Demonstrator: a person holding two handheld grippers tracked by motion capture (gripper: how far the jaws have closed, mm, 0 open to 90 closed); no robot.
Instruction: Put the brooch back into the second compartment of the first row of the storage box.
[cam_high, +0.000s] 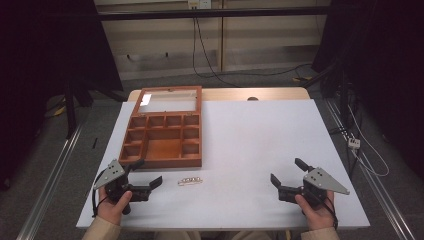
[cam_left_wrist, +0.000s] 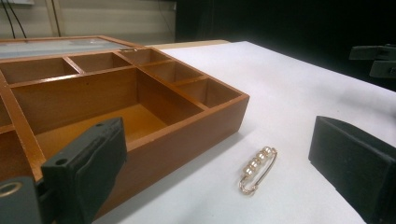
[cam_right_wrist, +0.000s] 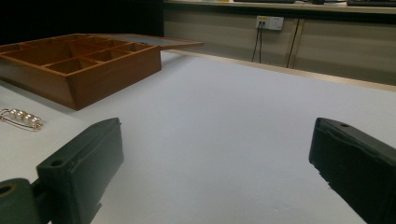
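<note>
A white table (cam_high: 250, 145) with a pale wooden strip along its far edge carries two things. An open wooden box (cam_high: 164, 135) with many compartments sits toward ten o'clock, its glass lid laid back flat. A gold pearl pin (cam_high: 190, 181) lies just beside the box at its six o'clock side.

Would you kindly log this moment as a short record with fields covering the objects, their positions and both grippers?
surface: white table top
box: brown wooden compartment box with its glass-panelled lid open, compartments look empty
small item: gold pin with pearl-like beads, lying on the table just in front of the box, apart from it
left gripper: jaws open, empty, near the box's front corner and close to the pin
right gripper: jaws open, empty, over bare table
contact: neither gripper touches anything
</note>
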